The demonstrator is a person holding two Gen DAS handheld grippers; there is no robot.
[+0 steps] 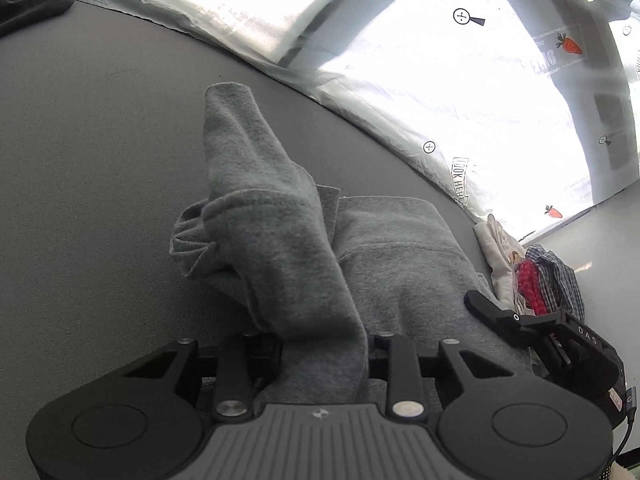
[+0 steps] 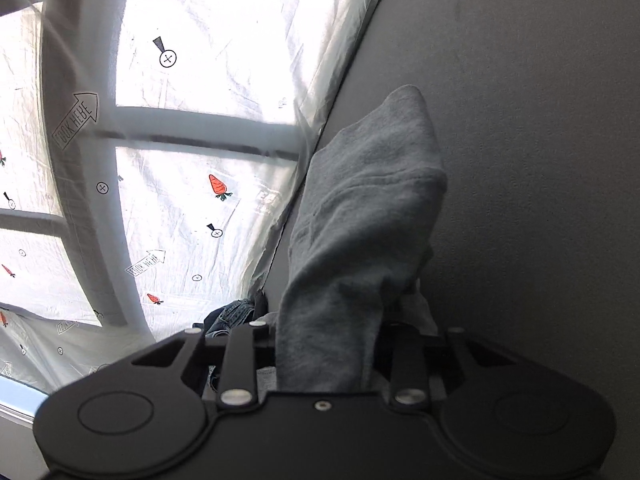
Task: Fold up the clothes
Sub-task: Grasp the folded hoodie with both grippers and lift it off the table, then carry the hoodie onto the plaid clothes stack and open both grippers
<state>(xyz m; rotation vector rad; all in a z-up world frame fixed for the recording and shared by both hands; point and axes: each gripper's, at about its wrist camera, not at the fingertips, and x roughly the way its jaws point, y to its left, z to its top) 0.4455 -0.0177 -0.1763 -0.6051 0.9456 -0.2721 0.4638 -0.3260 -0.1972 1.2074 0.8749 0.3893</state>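
A grey sweatshirt (image 1: pixel 392 256) lies bunched on the dark grey table (image 1: pixel 100 140). My left gripper (image 1: pixel 324 352) is shut on a thick fold of it, and the cloth rises from the jaws and drapes forward in a long ridge. In the right wrist view my right gripper (image 2: pixel 328 352) is shut on another fold of the grey sweatshirt (image 2: pixel 360 216), which stands up in front of the lens. The fingertips of both grippers are hidden in the cloth. The right gripper (image 1: pixel 520 320) also shows at the right edge of the left wrist view, on the sweatshirt.
A pile of other clothes (image 1: pixel 540 280), white, red and checked, sits at the table's far right edge. A dark garment (image 1: pixel 32 8) lies at the far left corner. Jeans (image 2: pixel 232 316) lie near the table edge. A white curtain (image 2: pixel 200 120) with carrot prints hangs behind the table.
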